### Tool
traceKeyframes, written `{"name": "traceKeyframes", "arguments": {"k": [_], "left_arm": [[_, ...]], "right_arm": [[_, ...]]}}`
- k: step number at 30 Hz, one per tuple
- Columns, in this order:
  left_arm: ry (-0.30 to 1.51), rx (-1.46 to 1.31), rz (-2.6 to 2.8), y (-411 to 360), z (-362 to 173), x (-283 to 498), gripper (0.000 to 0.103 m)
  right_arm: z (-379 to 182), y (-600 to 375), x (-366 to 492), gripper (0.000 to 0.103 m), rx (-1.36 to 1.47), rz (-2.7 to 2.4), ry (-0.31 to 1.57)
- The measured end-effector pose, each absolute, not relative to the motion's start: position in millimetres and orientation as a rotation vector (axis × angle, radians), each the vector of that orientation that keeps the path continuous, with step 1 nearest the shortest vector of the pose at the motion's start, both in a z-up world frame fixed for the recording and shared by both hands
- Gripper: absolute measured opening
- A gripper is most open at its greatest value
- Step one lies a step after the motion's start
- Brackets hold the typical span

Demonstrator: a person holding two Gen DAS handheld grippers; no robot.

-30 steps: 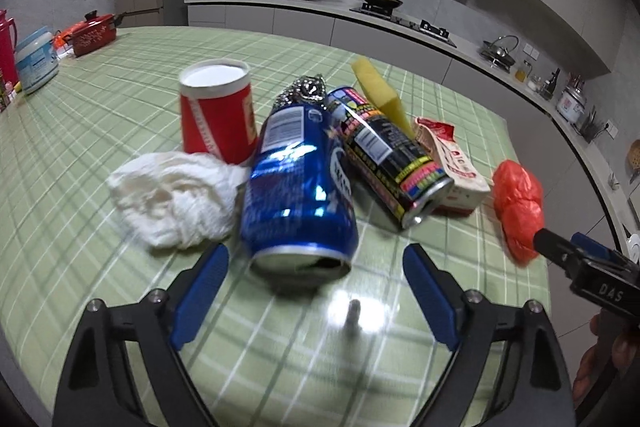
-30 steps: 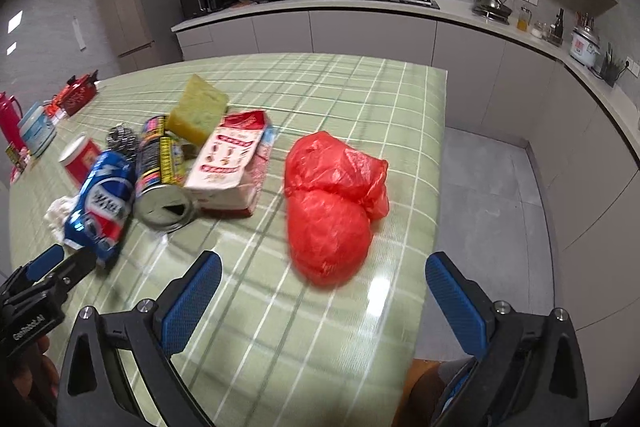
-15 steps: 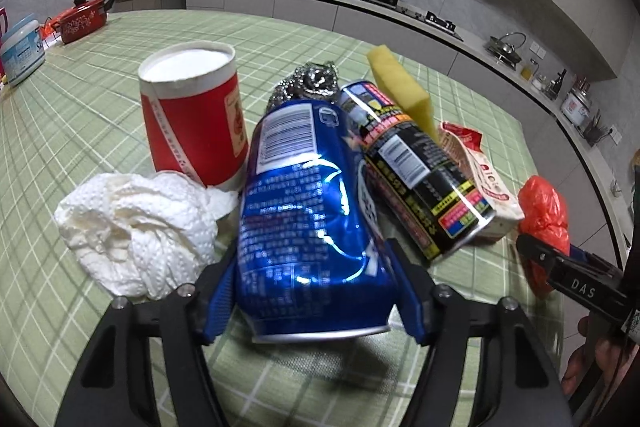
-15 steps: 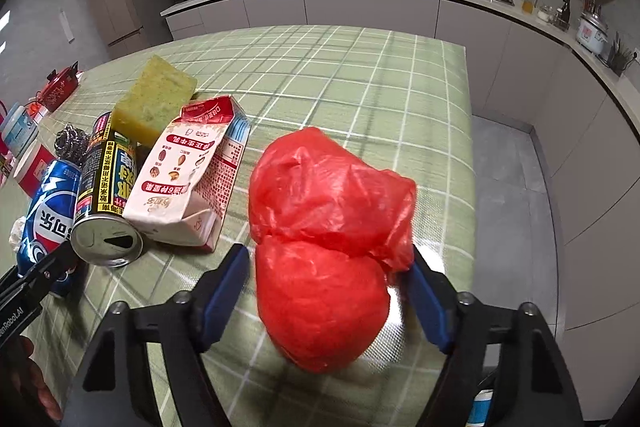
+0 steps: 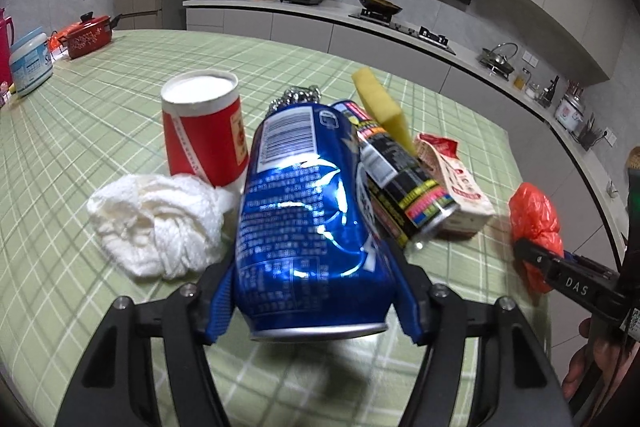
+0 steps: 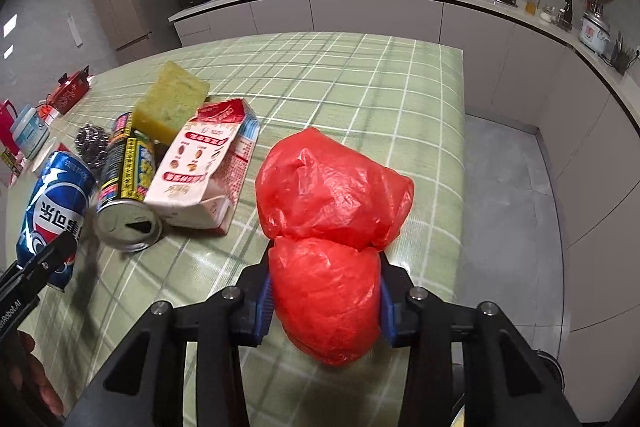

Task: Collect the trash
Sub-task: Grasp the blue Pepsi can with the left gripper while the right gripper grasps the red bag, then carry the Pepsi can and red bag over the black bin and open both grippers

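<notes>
On the near edge of the green checked counter [image 5: 100,115], both grippers are already loaded. The left gripper [image 5: 316,303] has its jaws pinching the blue can [image 5: 308,223] across its width near the base, the can's long axis running straight away from the jaws toward the far side — its far end looks raised rather than flat on the cloth. The right gripper [image 6: 326,301] has its jaws pressed into the near lobe of the red bag [image 6: 332,223], the far lobe bulging free beyond them. Between the two lie the black can [image 6: 126,183] and the milk carton [image 6: 204,167], with the yellow sponge [image 6: 170,101] behind; the paper cup [image 5: 202,127] and white tissue wad [image 5: 160,227] sit left of the blue can. No bin shows in either view, so the carry direction cannot be judged — the lift comes first.
</notes>
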State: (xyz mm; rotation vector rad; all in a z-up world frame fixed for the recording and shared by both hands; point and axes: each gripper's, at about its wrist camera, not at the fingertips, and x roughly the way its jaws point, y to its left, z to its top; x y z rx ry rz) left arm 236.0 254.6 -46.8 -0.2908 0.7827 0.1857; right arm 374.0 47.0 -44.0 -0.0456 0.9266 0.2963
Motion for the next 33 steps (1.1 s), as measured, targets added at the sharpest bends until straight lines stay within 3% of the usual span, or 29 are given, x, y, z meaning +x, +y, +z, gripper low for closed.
{"name": "traceKeyframes", "arguments": {"k": [33], "left_arm": [[0.771, -0.2, -0.004, 114.0, -22.6, 169.0, 0.067]], "right_arm": [[4.0, -97.1, 237.1, 0.044, 0.039, 0.214, 0.865]]}}
